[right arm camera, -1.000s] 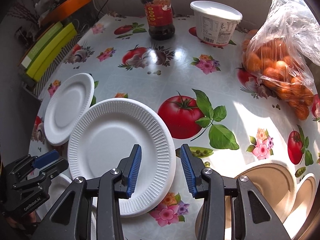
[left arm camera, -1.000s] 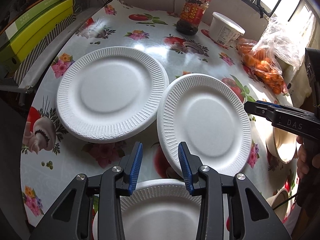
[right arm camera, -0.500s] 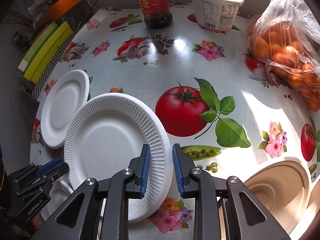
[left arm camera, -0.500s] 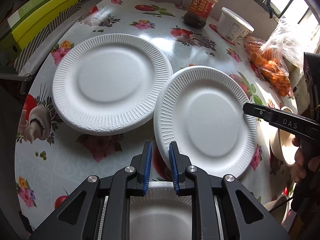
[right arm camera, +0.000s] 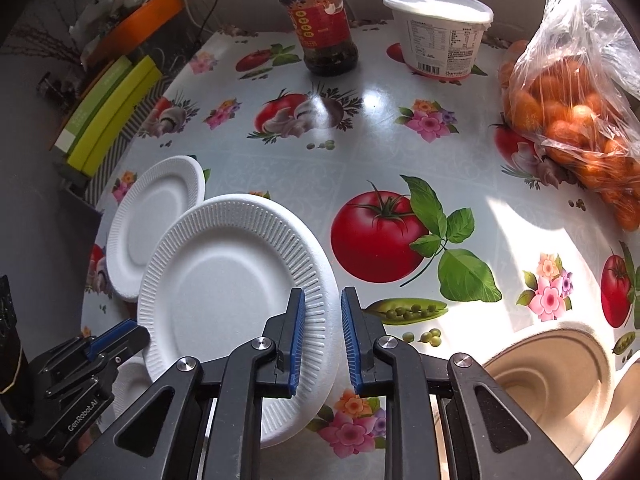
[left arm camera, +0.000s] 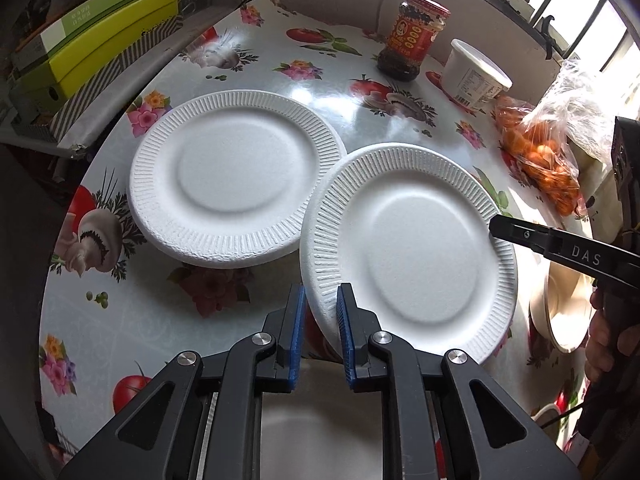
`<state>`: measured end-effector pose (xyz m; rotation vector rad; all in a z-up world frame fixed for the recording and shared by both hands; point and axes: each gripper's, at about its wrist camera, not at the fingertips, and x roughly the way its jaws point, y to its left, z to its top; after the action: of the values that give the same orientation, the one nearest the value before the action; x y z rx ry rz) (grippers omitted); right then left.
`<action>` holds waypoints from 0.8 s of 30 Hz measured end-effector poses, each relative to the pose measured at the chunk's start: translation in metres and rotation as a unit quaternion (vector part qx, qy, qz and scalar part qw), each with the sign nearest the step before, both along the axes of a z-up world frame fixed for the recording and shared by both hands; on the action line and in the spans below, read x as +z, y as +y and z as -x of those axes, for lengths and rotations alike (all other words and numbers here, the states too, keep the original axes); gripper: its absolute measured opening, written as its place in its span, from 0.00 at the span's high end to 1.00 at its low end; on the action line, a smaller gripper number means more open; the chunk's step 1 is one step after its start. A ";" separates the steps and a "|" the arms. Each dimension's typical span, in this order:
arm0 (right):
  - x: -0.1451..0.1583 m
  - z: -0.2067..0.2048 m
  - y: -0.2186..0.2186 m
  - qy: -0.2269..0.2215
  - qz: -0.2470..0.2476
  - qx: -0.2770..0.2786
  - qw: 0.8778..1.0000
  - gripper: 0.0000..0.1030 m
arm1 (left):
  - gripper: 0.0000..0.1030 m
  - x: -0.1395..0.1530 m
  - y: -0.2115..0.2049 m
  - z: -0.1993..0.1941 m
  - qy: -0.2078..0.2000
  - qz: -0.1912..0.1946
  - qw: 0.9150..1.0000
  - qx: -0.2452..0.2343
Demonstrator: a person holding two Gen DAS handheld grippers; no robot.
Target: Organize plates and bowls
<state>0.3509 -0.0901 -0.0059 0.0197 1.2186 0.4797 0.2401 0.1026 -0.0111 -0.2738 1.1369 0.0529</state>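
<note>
A white foam plate (left arm camera: 412,248) is held tilted above the table by both grippers. My left gripper (left arm camera: 322,320) is shut on its near-left rim. My right gripper (right arm camera: 323,332) is shut on its right rim; the plate (right arm camera: 232,292) fills the lower left of the right wrist view. A second white foam plate (left arm camera: 236,180) lies flat on the table to the left, also in the right wrist view (right arm camera: 152,220). A third white plate (left arm camera: 320,432) lies under my left gripper. Beige bowls (right arm camera: 560,376) sit at the lower right.
A sauce jar (right arm camera: 320,20) and a white tub (right arm camera: 440,28) stand at the far edge. A bag of oranges (right arm camera: 576,112) lies at the right. Green boxes (left arm camera: 100,40) sit beyond the table's left edge. The tablecloth (right arm camera: 360,152) is floral.
Both grippers closed from open onto the rim of the right-hand plate, and the plate has lifted and tilted off the table.
</note>
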 end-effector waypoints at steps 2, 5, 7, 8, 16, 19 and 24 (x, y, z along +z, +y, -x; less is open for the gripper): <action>0.005 0.004 0.000 -0.003 -0.007 0.002 1.000 0.82 | 0.84 0.003 0.002 0.003 -0.003 -0.003 1.000 0.002; 0.010 0.011 0.002 -0.010 -0.009 0.007 1.000 0.82 | 0.84 0.008 0.006 0.008 -0.008 -0.005 1.000 0.004; 0.014 0.017 0.002 -0.014 -0.009 0.012 1.000 0.82 | 0.84 0.013 0.006 0.011 -0.014 -0.008 1.000 0.005; 0.015 0.019 0.003 -0.015 -0.009 0.012 1.000 0.82 | 0.84 0.015 0.007 0.013 -0.016 -0.008 1.000 0.005; 0.025 0.036 0.003 -0.022 -0.014 0.008 1.000 0.82 | 0.83 0.029 0.010 0.030 -0.034 -0.011 0.999 -0.001; 0.029 0.045 0.002 -0.027 -0.012 0.008 1.000 0.82 | 0.83 0.031 0.012 0.036 -0.037 -0.014 0.999 -0.003; 0.033 0.057 0.002 -0.034 -0.013 0.007 0.999 0.82 | 0.83 0.034 0.012 0.047 -0.042 -0.017 0.999 -0.007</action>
<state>0.2936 -0.0883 0.0271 0.0173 1.1466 0.5043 0.1936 0.1144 0.0230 -0.2363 1.0527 0.0478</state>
